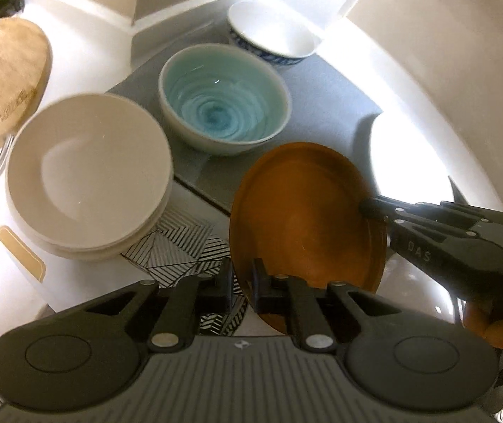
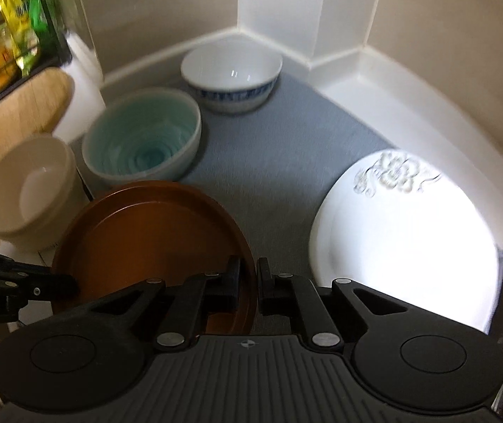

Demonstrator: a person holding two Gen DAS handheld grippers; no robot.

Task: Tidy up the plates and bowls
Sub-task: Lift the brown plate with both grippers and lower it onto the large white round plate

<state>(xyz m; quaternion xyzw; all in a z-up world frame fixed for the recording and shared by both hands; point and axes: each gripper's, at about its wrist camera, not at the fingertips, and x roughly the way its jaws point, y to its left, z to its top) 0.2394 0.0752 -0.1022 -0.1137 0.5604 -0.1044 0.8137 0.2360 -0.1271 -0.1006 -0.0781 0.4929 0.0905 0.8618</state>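
Over the near edge of the grey mat (image 2: 279, 162), a brown plate (image 1: 304, 211) is held tilted between both tools; the left tool (image 1: 241, 282) is clamped on the plate's near rim, one finger on each face, and the right tool (image 2: 248, 282) is clamped in the same way on the opposite rim, reaching in from the right side of the left wrist view, with part of a hand (image 1: 498, 324) behind it; on the mat beyond the plate stands a turquoise bowl (image 1: 223, 98) with a spiral glaze, upright, and further back, near the mat's far corner by the white wall (image 2: 272, 3), a white bowl with a blue band (image 2: 232, 77); just left of the turquoise bowl, off the mat, a stack of cream bowls (image 1: 89, 172) sits on a white table (image 1: 75, 282), beside a black-and-white striped tile (image 1: 173, 243); a wooden board (image 1: 1, 74) lies at the table's left edge; at the mat's right edge a white plate with a raised flower pattern (image 2: 406, 239) lies brightly lit; packets on a shelf (image 2: 8, 31) show at far left.
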